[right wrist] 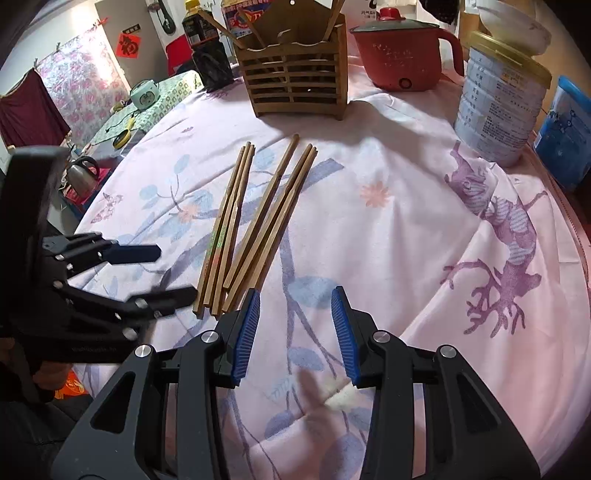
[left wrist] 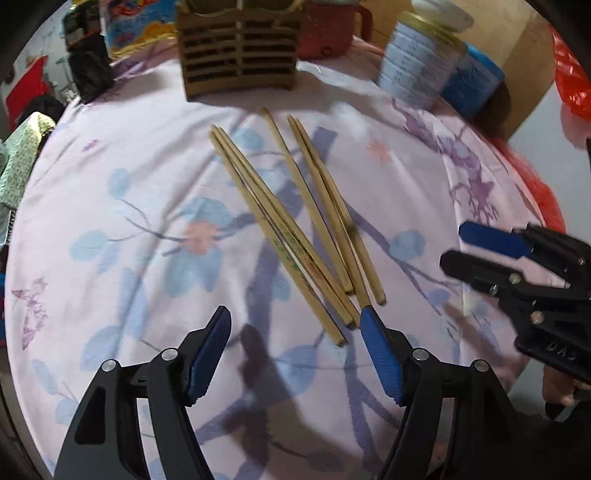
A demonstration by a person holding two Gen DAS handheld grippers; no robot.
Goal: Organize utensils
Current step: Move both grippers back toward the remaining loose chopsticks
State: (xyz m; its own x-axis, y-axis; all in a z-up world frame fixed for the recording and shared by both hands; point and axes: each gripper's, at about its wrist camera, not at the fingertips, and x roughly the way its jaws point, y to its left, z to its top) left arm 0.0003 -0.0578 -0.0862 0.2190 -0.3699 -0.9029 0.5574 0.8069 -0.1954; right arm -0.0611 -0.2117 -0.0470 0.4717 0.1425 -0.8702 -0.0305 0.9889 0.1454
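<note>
Six bamboo chopsticks [right wrist: 255, 221] lie flat on the floral tablecloth [right wrist: 388, 229] in two loose bundles of three, not yet in the holder. The left bundle [right wrist: 227, 229] has a green and red print on its thicker ends; the right bundle [right wrist: 275, 218] is plain. Their thick ends come together near the front and the thin tips spread apart toward the back. Behind them stands the slatted wooden chopstick holder [right wrist: 295, 85], upright, with a few chopsticks already leaning inside.

Hardly any text was legible.
Print on the tin [right wrist: 498, 96] and bottle label [right wrist: 242, 16] was too blurred; the red wall sign [right wrist: 127, 46] bore one unreadable character.
</note>
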